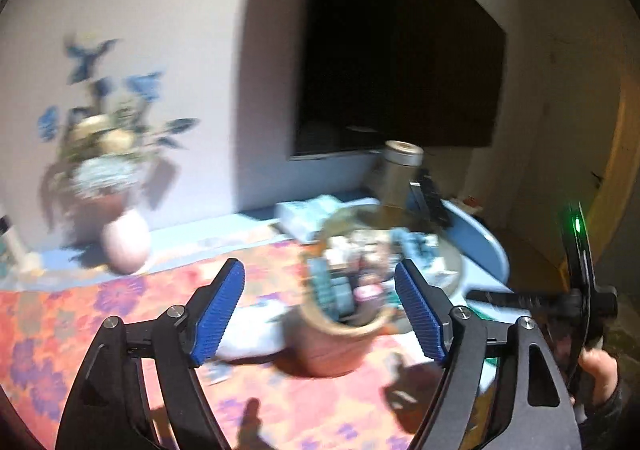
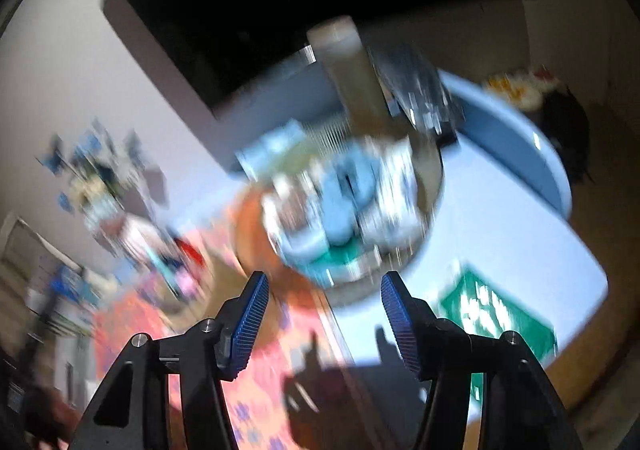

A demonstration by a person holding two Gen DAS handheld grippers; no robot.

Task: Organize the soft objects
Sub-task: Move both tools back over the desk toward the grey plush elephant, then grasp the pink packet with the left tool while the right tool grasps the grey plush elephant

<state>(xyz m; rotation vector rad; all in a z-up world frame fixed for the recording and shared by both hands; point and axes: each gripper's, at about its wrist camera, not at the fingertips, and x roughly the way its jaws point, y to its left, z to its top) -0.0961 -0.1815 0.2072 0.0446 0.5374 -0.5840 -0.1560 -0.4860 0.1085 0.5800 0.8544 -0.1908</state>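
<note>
The left wrist view is blurred. My left gripper (image 1: 319, 265) is open, with nothing between its blue pads (image 1: 220, 314). Just beyond them stands a terracotta pot (image 1: 332, 346) stuffed with small soft items in blue, white and pink (image 1: 348, 282). A pale soft bundle (image 1: 252, 334) lies against the pot's left side. My right gripper (image 2: 324, 277) is also open and empty. Ahead of it, badly blurred, is a round dish (image 2: 352, 201) heaped with blue and white items. The right tool (image 1: 580, 290) and a hand (image 1: 600, 366) show at the left view's right edge.
A floral orange cloth (image 1: 80, 330) covers the near part of the pale blue table (image 1: 492, 250). A potted plant (image 1: 100, 177) and a pink egg-shaped vase (image 1: 126, 246) stand at the back left. A metal canister (image 1: 400, 169) sits below a dark screen (image 1: 392, 61). A green packet (image 2: 496, 314) lies at the right.
</note>
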